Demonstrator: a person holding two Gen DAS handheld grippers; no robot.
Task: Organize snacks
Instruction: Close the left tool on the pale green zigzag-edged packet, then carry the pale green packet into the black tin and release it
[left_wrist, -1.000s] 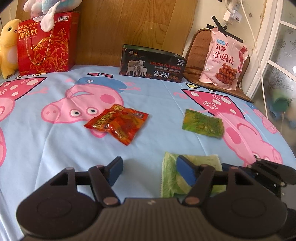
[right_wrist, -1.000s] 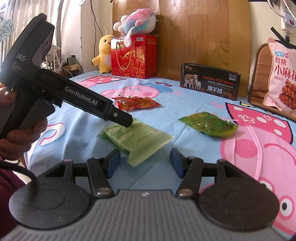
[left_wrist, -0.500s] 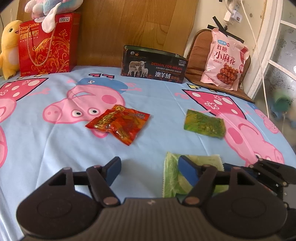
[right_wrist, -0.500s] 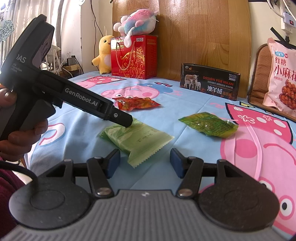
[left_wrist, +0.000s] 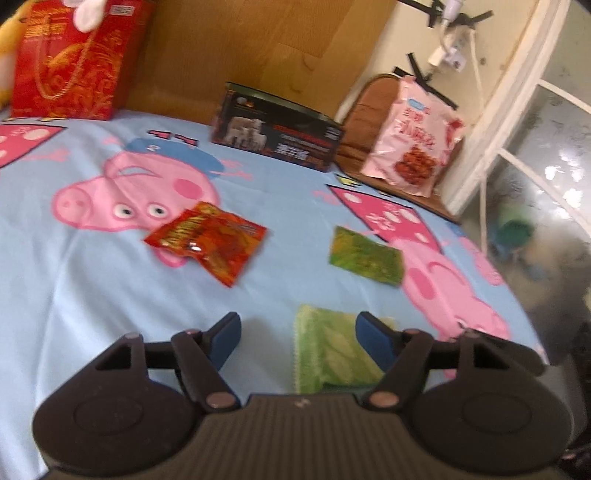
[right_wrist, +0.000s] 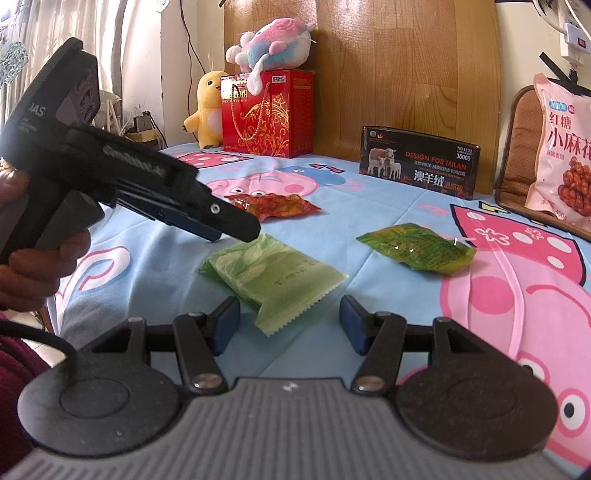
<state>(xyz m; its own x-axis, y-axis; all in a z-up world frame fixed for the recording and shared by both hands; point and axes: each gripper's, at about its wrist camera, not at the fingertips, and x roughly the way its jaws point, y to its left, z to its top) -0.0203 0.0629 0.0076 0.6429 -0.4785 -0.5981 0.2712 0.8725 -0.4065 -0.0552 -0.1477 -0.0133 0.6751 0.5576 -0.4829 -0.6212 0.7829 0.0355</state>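
Three snack packets lie on the Peppa Pig sheet. A light green packet lies just ahead of both grippers. A red packet lies farther left. A dark green packet lies farther right. My left gripper is open and empty, hovering low with the light green packet's left part between its fingers; it also shows in the right wrist view. My right gripper is open and empty, just short of the packet's serrated edge.
At the back stand a red gift box, a black box, a pink snack bag on a brown cushion, and plush toys. The bed's right edge drops to the floor.
My left gripper has tilted and turned quickly, blurring its view; it sits slightly closer over the light green packet. The right gripper and the packets have not moved.
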